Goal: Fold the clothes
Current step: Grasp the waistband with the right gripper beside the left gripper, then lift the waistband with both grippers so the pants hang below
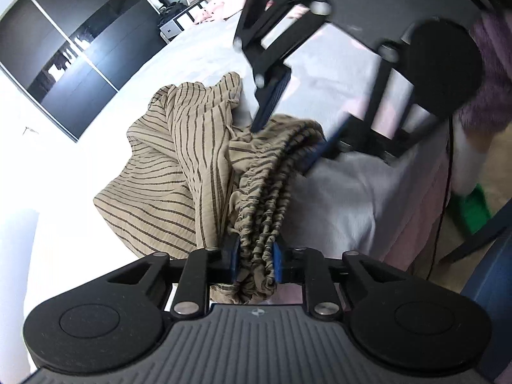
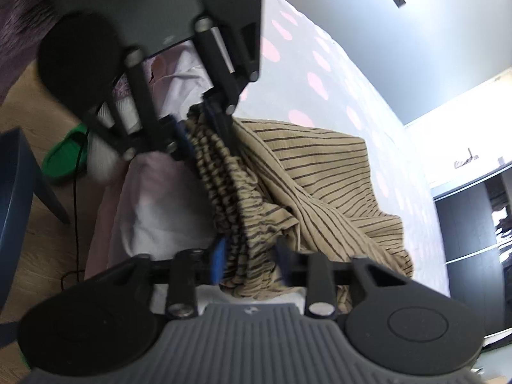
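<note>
Here the elastic waistband (image 1: pixel 268 192) runs taut between both — left hand-held gripper (image 1: pixel 256 256) clamps one end, right hand-held gripper (image 2: pixel 249 259), jaws wider, brackets the other.

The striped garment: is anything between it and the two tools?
Nothing visible. The left tool is shut on the elastic waistband of the striped garment, and the waistband also lies between the fingers of the right tool. The bed beneath looks bare there.

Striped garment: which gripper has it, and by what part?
Left gripper is shut on the striped garment at its elastic waistband. The waistband also sits between the right gripper's jaws, but a firm clamp cannot be told.
</note>
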The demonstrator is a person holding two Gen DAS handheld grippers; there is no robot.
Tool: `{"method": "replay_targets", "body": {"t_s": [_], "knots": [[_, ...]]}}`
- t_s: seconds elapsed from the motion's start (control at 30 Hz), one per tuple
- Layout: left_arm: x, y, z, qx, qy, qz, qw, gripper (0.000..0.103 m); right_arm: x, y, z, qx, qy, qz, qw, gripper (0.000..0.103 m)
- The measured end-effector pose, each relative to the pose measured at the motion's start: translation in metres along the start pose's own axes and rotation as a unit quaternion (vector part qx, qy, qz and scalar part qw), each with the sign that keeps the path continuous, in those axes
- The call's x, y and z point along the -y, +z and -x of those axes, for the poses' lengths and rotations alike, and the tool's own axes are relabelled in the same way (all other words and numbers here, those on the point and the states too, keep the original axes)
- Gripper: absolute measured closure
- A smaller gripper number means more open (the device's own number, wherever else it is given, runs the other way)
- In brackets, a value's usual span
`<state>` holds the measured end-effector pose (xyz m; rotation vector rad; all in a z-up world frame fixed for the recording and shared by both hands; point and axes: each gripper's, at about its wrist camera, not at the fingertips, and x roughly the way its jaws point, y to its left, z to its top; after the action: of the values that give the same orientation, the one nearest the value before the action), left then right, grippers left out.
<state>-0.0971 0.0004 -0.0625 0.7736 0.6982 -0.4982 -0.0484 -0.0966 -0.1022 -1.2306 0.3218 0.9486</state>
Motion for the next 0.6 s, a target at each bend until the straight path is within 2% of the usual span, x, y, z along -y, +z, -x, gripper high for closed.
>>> {"method": "replay_targets", "body": {"t_s": [0.07,0.17,0.27,0.33,0.43,0.47,0.53,0.6], "knots": [[-0.012,0.003,0.004,0.000,-0.019,0.023,0.9995,0.086,-0.010,-0.002,0.006,0.012,-0.028,0.031,0.999,0.036],[-0.038,0.007,0.011,0.000,-0.043,0.067,0.9968,0.087,-0.024,-0.002,0.013,0.034,-0.060,0.069,0.995,0.032],[-0.054,0.012,0.018,0.004,-0.068,0.104,0.9922,0.087,-0.027,-0.003,0.007,0.031,-0.070,0.064,0.995,0.031],[-0.060,0.014,0.024,0.009,-0.081,0.118,0.9897,0.087,-0.030,-0.004,-0.001,0.024,-0.095,0.070,0.993,0.031],[-0.077,0.022,0.028,0.015,-0.095,0.136,0.9860,0.087,-0.039,-0.004,-0.003,0.008,-0.128,0.072,0.989,0.035],[-0.081,0.024,0.031,0.017,-0.098,0.140,0.9851,0.087,-0.037,-0.005,-0.005,0.004,-0.139,0.070,0.988,0.051],[-0.089,0.029,0.038,0.022,-0.104,0.146,0.9835,0.088,-0.028,-0.007,-0.004,-0.002,-0.163,0.055,0.985,0.068],[-0.101,0.039,0.044,0.031,-0.113,0.148,0.9820,0.088,-0.015,-0.009,0.001,-0.001,-0.191,0.030,0.981,0.068]]}}
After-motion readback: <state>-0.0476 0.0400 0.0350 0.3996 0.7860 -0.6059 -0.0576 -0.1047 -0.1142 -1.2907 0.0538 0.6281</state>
